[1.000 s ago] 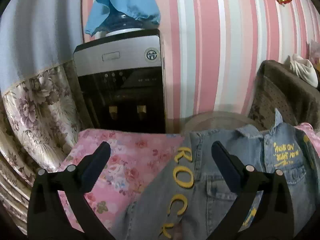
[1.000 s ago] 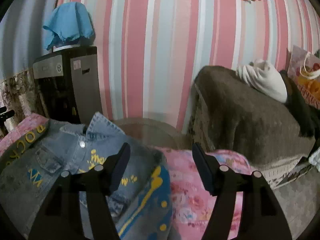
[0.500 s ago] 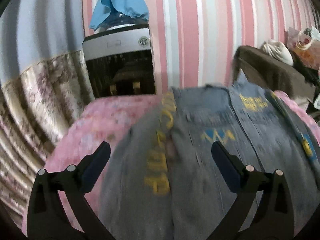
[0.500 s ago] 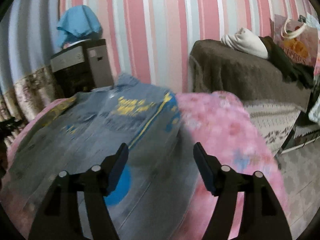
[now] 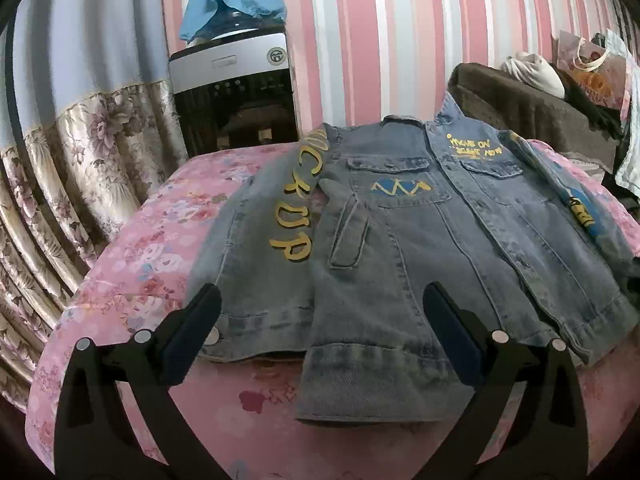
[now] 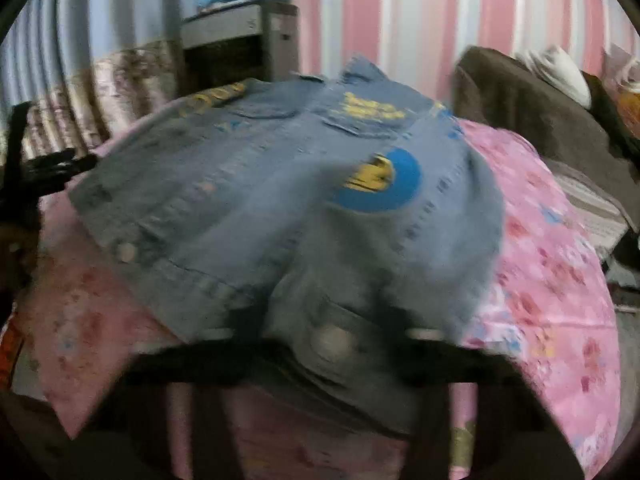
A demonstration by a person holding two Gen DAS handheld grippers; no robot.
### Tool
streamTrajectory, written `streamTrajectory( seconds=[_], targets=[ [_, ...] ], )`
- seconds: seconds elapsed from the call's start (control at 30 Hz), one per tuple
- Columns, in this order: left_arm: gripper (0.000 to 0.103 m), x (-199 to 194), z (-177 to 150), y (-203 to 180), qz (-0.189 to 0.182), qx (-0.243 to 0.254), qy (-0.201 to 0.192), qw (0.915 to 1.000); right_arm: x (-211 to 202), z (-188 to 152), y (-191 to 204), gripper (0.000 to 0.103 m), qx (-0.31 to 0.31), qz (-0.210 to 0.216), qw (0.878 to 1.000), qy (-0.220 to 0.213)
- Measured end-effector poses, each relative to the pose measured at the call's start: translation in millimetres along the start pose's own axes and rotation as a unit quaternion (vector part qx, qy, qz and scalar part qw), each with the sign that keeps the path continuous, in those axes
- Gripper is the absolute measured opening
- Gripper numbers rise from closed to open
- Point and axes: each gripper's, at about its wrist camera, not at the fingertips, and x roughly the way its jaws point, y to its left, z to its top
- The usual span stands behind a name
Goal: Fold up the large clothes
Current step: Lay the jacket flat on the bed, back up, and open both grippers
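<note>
Denim jacket (image 5: pixel 404 240), one only, lies front-up on the pink floral cloth (image 5: pixel 152 240) covering the bench; its long axis runs from the hem nearest the cameras up to the collar at the far edge, toward the striped wall; two sleeves show, one with yellow lettering folded along the left side, one along the right with a blue patch; two grippers: the left gripper (image 5: pixel 320 332) hangs released, jaws wide, just above the hem; the right gripper (image 6: pixel 324 344) is heavily blurred, its jaws closing with the cuff and its button between them; whether the pads already press is unclear; one water dispenser (image 5: pixel 236 92) behind, its bottle hidden under blue cloth.
</note>
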Motion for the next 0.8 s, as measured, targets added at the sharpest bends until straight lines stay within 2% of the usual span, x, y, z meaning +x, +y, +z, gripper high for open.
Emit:
streamTrajectory(
  seconds=[0.07, 0.13, 0.17, 0.2, 0.23, 0.27, 0.3, 0.33, 0.4, 0.47, 0.53, 0.7, 0.73, 0.8],
  targets=[
    [0.1, -1, 1, 1, 0.005, 0.002, -0.001, 1.0, -15, 2, -22, 0.015, 0.032, -0.035, 0.999, -0.025],
    [0.1, -1, 1, 6, 0.005, -0.001, -0.001, 1.0, -37, 5, -49, 0.014, 0.055, -0.119, 0.99, -0.057],
    [0.1, -1, 2, 8, 0.004, -0.001, 0.0, 1.0, -48, 5, -65, 0.016, 0.065, -0.187, 0.977, -0.073],
    [0.1, 0, 1, 9, 0.003, 0.0, 0.002, 1.0, -58, 3, -80, 0.019, 0.075, -0.259, 0.959, -0.085],
    [0.1, 1, 0, 9, 0.001, 0.0, 0.005, 1.0, -67, 1, -100, 0.036, 0.092, -0.335, 0.933, -0.09],
    [0.1, 1, -1, 8, -0.001, 0.0, 0.006, 1.0, -74, -2, -116, 0.058, 0.108, -0.368, 0.92, -0.087],
    [0.1, 2, -2, 8, -0.005, 0.001, 0.008, 1.0, -79, -3, -123, 0.065, 0.118, -0.364, 0.92, -0.09],
    [0.1, 2, -4, 6, -0.01, 0.002, 0.011, 0.9999, -88, -6, -129, 0.07, 0.136, -0.319, 0.931, -0.111],
    [0.1, 1, -8, 1, -0.022, 0.003, 0.014, 0.9997, -93, -9, -119, 0.07, 0.149, -0.213, 0.957, -0.13],
    [0.1, 4, -12, -7, -0.036, 0.008, 0.023, 0.999, -76, -9, -99, 0.07, 0.142, -0.103, 0.979, -0.104],
    [0.1, 8, -15, -14, -0.046, 0.011, 0.03, 0.9985, -52, -13, -77, 0.07, 0.135, -0.029, 0.988, -0.064],
    [0.1, 20, -15, -29, -0.063, 0.027, 0.063, 0.9957, -2, -20, -31, 0.067, 0.118, 0.047, 0.992, 0.01],
    [0.1, 25, -16, -34, -0.068, 0.035, 0.077, 0.9941, 7, -21, -26, 0.062, 0.114, 0.048, 0.992, 0.021],
    [0.1, 31, -16, -42, -0.068, 0.049, 0.089, 0.9925, 14, -24, -13, 0.024, 0.096, 0.033, 0.994, 0.037]
  ],
)
